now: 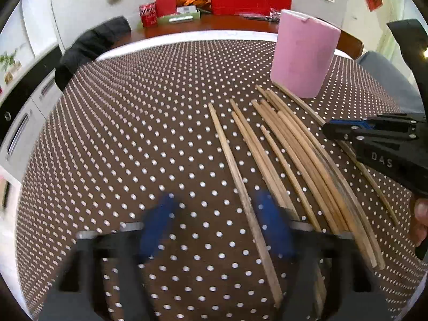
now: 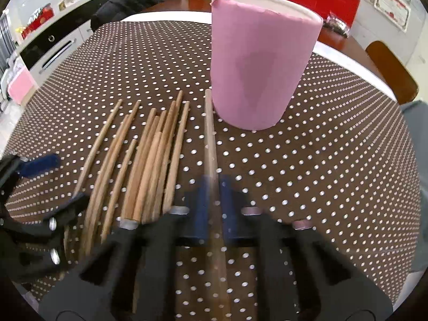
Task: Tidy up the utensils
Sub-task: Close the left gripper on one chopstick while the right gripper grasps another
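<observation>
Several wooden chopsticks (image 1: 294,155) lie side by side on the brown dotted tablecloth (image 1: 133,133), in front of a tall pink cup (image 1: 302,58). My left gripper (image 1: 214,224) stands open low over the cloth. The leftmost chopstick (image 1: 240,187) runs between its blue fingers, close to the right one, and the left finger is well apart from it. In the right wrist view my right gripper (image 2: 215,206) is shut on a single chopstick (image 2: 210,133) whose far end reaches the base of the pink cup (image 2: 259,67). The other chopsticks (image 2: 152,155) lie to its left.
A black jacket (image 1: 91,45) hangs on a chair at the table's far left. Red boxes and cola cans (image 1: 148,13) stand on a wooden table behind. A wooden chair back (image 2: 390,72) is at the right. The left gripper (image 2: 67,180) shows at the right wrist view's left edge.
</observation>
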